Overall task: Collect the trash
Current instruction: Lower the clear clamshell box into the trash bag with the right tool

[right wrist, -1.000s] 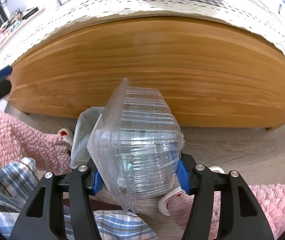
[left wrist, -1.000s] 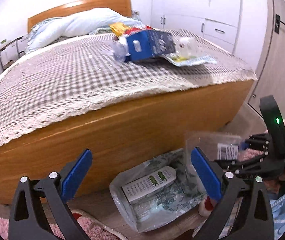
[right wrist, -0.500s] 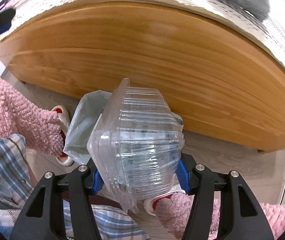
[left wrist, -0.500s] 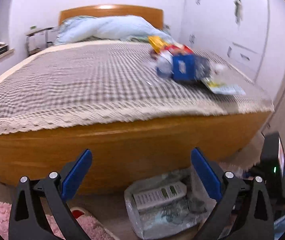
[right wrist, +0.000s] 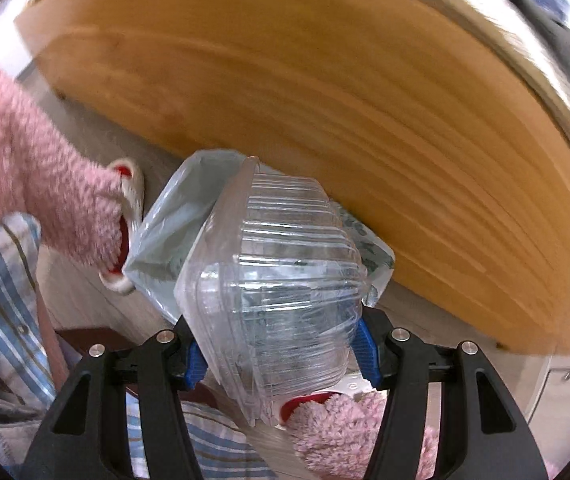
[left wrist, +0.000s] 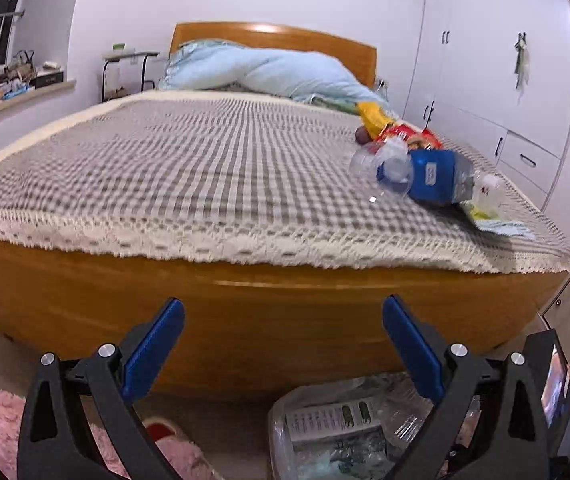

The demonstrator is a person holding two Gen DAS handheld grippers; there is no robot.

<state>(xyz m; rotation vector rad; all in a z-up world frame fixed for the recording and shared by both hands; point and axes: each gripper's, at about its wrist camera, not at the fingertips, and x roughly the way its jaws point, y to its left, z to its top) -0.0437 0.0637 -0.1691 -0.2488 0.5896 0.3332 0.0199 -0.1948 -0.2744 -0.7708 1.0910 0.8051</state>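
Note:
My right gripper (right wrist: 281,354) is shut on a clear ribbed plastic container (right wrist: 281,280), held above the mouth of a translucent trash bag (right wrist: 173,232) on the floor by the bed. In the left wrist view the same trash bag (left wrist: 285,432) lies on the floor at the bottom, with a white box (left wrist: 331,416) and wrappers inside. My left gripper (left wrist: 283,344) is open and empty, facing the wooden bed frame (left wrist: 265,320). More trash lies on the right of the bed: a blue carton (left wrist: 431,176), a clear bottle (left wrist: 389,162), red and yellow wrappers (left wrist: 393,130), a flat packet (left wrist: 501,226).
A checked bedspread (left wrist: 185,168) covers the bed, with a pale blue duvet (left wrist: 269,74) at the headboard. White wardrobes (left wrist: 485,80) stand on the right. A person's pink fluffy slippers (right wrist: 45,176) and striped trousers (right wrist: 1,288) are close to the bag.
The left gripper has lifted and turned left, so the bed top now fills its view. The right gripper has tilted and moved nearer the bag, still holding the container.

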